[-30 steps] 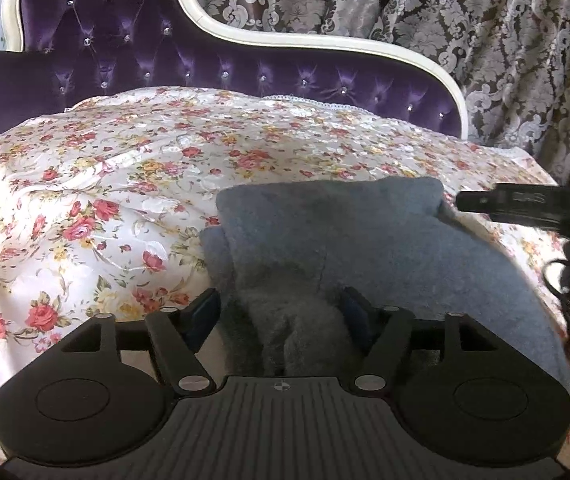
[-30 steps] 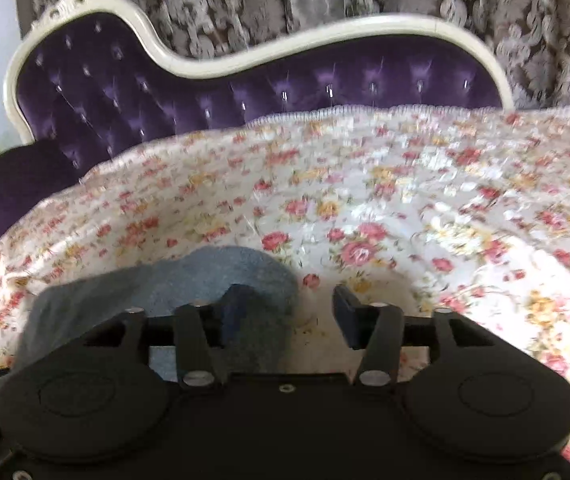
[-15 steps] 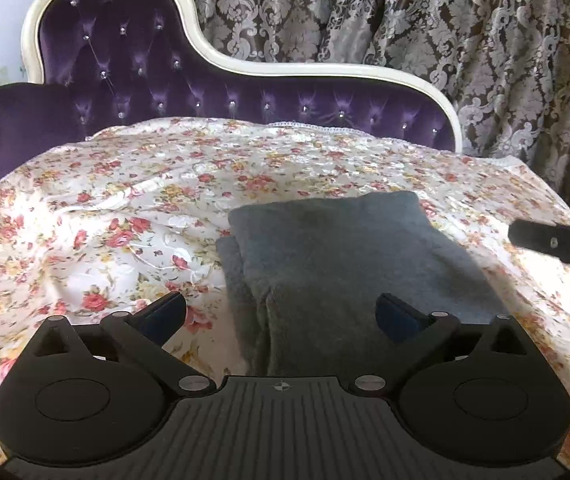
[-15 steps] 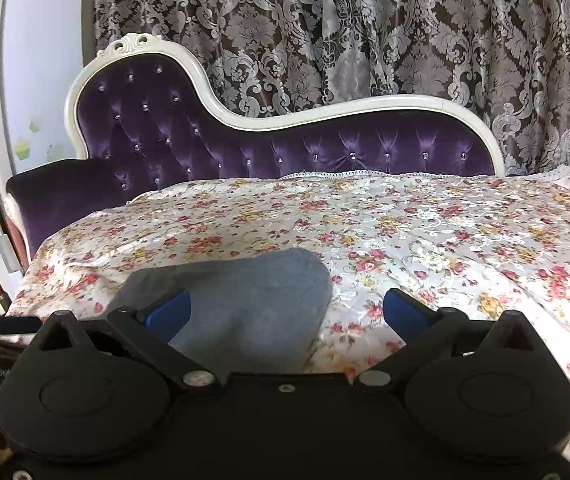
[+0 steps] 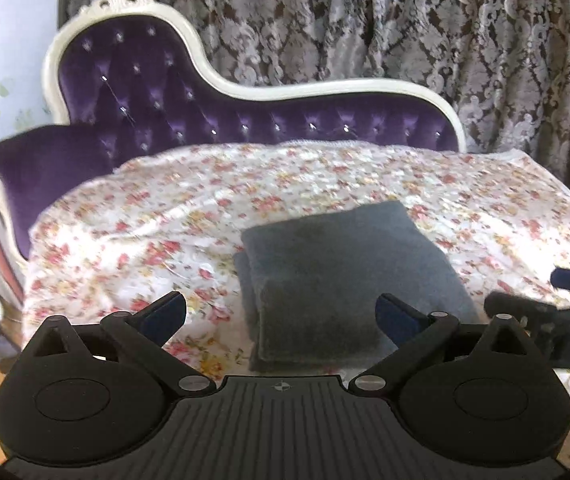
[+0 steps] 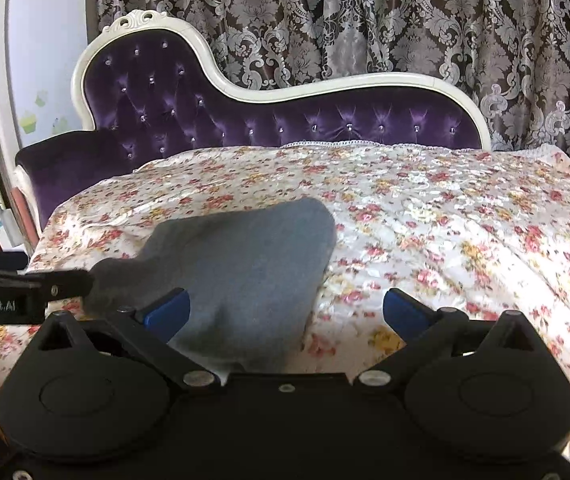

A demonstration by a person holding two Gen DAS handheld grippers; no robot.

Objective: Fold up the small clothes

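Grey cloth folded, both tools let go.
Left tool [image 5: 281, 314] and right tool [image 6: 285, 312] now stand wide and empty, pulled back. Beyond them the cloth [image 5: 349, 280] lies folded on the flowery sheet [image 5: 133, 240]; this fold looks done.

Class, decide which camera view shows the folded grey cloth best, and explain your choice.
The left wrist view: the grey cloth sits central, with its stacked layers and most edges showing. In the right wrist view it lies off to the left, blurred, its near edge hidden behind the gripper's body.
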